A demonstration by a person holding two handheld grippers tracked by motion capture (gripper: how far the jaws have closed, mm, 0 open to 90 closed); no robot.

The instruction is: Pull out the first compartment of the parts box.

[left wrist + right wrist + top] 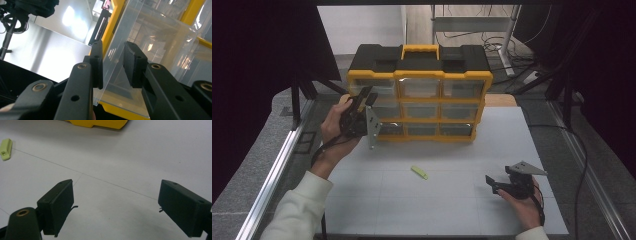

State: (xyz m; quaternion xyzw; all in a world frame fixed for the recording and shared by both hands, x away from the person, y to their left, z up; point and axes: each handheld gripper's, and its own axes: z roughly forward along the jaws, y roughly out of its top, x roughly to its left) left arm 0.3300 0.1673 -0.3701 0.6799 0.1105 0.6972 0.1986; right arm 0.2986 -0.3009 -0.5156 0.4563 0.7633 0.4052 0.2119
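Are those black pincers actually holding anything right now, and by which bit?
The left gripper straddles the clear front wall of a drawer in the organiser, jaws not quite closed. The right gripper is open, holding nothing.

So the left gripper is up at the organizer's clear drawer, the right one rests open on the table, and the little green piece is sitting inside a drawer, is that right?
Not quite. The green piece lies on the table, in front of the organizer, as the high view shows. The rest holds: the left gripper is at the clear drawer, and the right gripper rests open on the table.
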